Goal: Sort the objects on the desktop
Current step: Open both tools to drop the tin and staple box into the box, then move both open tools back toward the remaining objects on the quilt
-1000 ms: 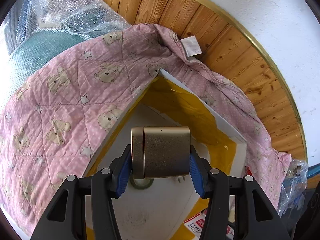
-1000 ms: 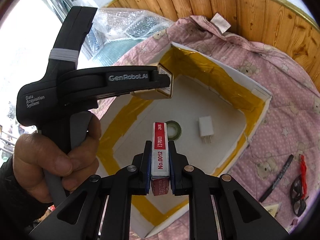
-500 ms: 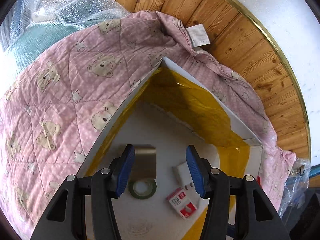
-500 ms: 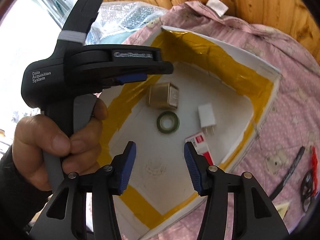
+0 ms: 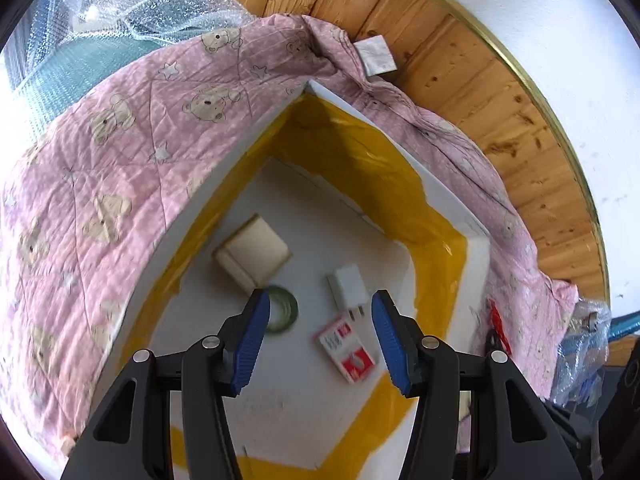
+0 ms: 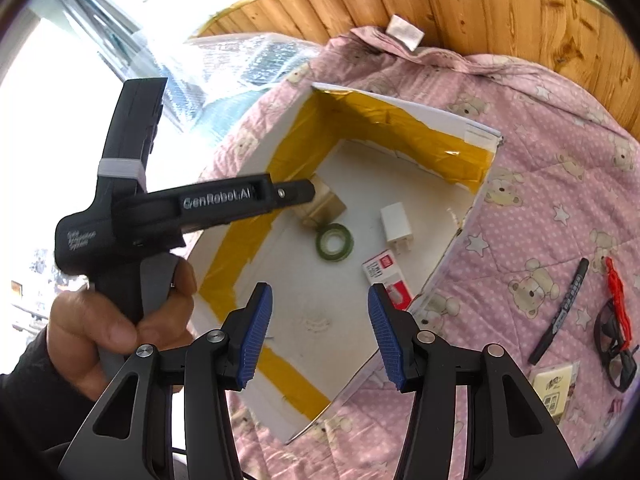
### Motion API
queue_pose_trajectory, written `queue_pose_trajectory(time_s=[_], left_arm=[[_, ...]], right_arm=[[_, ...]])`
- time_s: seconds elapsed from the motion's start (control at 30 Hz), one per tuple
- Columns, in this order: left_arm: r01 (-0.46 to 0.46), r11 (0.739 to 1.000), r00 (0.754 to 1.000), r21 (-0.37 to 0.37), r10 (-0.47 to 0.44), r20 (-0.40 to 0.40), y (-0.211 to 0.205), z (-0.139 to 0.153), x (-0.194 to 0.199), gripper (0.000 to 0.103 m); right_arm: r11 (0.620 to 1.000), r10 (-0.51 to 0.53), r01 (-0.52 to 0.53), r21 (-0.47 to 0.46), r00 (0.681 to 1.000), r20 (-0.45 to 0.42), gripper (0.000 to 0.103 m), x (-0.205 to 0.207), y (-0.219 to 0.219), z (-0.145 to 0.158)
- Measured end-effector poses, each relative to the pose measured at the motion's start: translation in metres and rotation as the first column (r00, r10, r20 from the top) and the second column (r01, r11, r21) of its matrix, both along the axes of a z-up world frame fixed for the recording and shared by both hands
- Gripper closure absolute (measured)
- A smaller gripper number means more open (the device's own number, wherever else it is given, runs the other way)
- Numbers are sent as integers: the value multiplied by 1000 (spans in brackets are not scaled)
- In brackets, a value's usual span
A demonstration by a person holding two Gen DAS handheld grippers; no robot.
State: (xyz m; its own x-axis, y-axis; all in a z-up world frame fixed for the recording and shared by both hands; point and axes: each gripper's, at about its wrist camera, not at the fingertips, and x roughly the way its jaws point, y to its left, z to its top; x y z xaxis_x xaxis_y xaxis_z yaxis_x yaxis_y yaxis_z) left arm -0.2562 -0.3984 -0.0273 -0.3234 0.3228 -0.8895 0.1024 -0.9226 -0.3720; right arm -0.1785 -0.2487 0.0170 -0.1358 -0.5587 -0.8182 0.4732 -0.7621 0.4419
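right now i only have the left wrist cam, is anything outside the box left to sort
Observer: Yes. A black marker lies on the pink quilt, to the right of the box.
Operator: anything else near it
Observer: Black glasses lie on the quilt just right of the marker.
Operator: is the right gripper free to grab them
Observer: The right gripper is open and holds nothing. It hovers over the near part of the box.
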Motion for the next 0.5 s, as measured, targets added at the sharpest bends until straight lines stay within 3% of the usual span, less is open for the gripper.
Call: queue_pose_trajectory(time_s=[0.5], left_arm=[[53,999,998,5,-53,-21,19,27,57,48]], right_arm=[[1000,-6,6,1,1000,-23,49,47,22,18]])
